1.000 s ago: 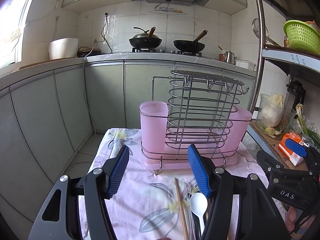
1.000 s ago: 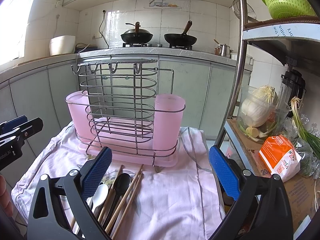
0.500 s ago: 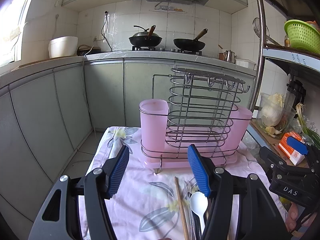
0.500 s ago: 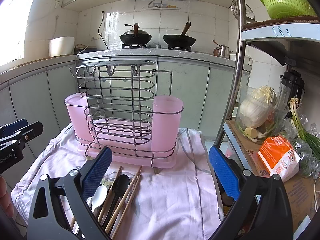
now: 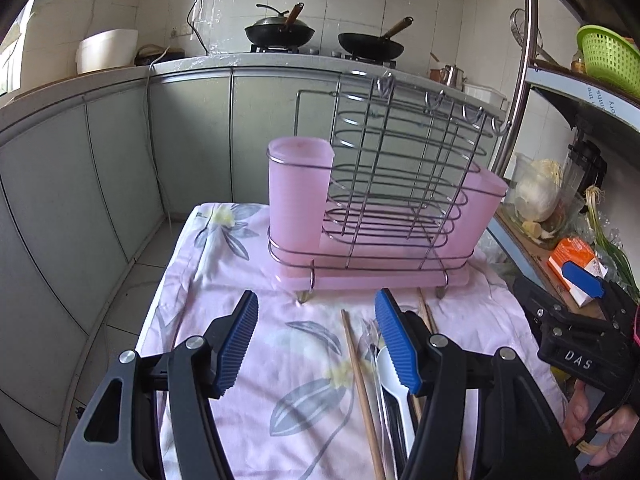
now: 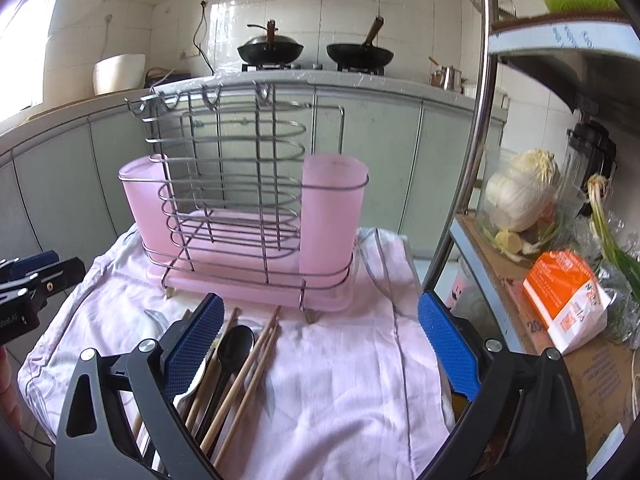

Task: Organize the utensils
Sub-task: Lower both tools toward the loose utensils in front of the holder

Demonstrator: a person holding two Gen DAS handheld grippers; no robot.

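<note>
While both grippers (left (image 5: pixel 316 344), right (image 6: pixel 320 344)) gape empty, utensils (image 6: pixel 236 364) beneath right's left finger.

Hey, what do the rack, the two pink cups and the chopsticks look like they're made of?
Rack: likely chromed steel wire, thin and shiny. Pink cups: probably frosted plastic, translucent and matte. Chopsticks: wood or bamboo by their tan, dull look.
</note>
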